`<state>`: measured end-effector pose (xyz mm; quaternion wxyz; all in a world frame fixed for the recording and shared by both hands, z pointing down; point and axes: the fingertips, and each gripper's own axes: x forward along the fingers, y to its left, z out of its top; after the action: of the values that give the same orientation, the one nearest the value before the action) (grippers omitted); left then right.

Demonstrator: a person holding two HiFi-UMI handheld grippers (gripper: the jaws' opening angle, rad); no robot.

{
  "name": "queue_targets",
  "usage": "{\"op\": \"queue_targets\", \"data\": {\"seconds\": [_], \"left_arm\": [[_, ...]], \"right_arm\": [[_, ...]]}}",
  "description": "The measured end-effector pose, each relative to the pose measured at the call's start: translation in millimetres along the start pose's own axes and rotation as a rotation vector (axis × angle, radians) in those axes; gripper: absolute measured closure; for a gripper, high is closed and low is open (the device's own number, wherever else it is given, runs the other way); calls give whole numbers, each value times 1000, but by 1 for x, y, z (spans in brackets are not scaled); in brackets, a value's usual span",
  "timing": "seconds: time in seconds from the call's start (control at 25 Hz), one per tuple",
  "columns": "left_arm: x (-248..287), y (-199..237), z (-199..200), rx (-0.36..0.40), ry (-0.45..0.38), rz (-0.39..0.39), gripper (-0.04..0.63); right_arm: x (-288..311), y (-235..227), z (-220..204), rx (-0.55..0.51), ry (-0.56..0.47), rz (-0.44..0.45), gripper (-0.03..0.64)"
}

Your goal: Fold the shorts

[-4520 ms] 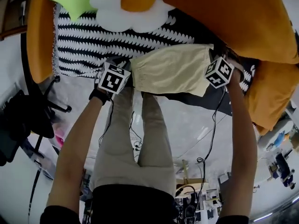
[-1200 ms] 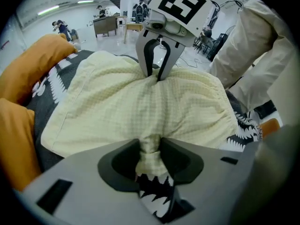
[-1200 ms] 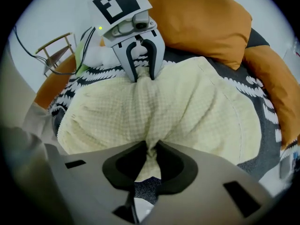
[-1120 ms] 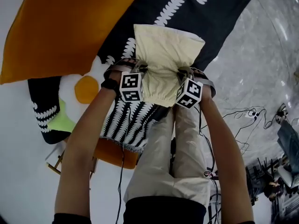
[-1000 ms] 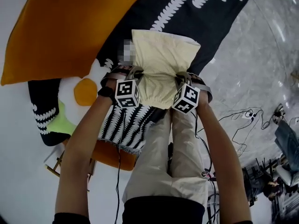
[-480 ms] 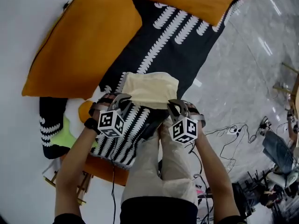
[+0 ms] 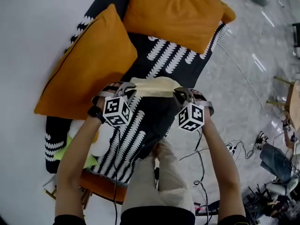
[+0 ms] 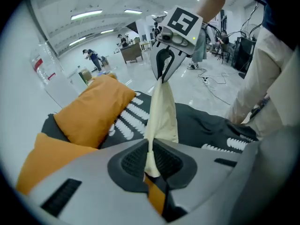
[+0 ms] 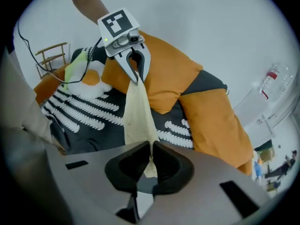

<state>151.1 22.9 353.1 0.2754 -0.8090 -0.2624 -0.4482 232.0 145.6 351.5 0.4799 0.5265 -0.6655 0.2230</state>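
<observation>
Shorts (image 7: 150,86) hang taut between my left gripper (image 7: 125,90) and right gripper (image 7: 180,94), both clamped on the top edge.

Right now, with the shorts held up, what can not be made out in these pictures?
The shorts: head view shows only the top edge, gripper views see them edge-on; fold state unclear.
The plush toy: head view, left forearm covers most.
What lies under the blanket: covered in every view.
</observation>
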Motion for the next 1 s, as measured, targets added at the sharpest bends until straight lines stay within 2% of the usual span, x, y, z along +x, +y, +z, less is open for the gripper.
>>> {"op": "queue_targets", "data": {"seconds": [0.12, 0.2, 0.32, 0.4, 0.48, 0.68, 1.0], "left_arm": [[-6, 46, 24, 13, -31, 105, 561], [-1, 62, 30, 16, -67, 157, 561], [28, 54, 18, 87, -86, 232, 561], [57, 34, -11, 90, -68, 232, 560], [85, 11, -40, 64, -44, 202, 560], [107, -69, -89, 31, -7, 111, 560], [97, -138, -126, 19, 15, 50, 560]], "right_arm": [[-8, -47, 8, 5, -18, -107, 575], [-4, -65, 8, 17, -31, -190, 575], [29, -58, -10, 4, -6, -267, 574], [64, -33, -22, -30, 19, -291, 574], [98, 1, -35, -74, 41, -268, 574], [141, 114, -55, -103, 79, -63, 574], [142, 185, -52, -8, 70, 38, 574]]}}
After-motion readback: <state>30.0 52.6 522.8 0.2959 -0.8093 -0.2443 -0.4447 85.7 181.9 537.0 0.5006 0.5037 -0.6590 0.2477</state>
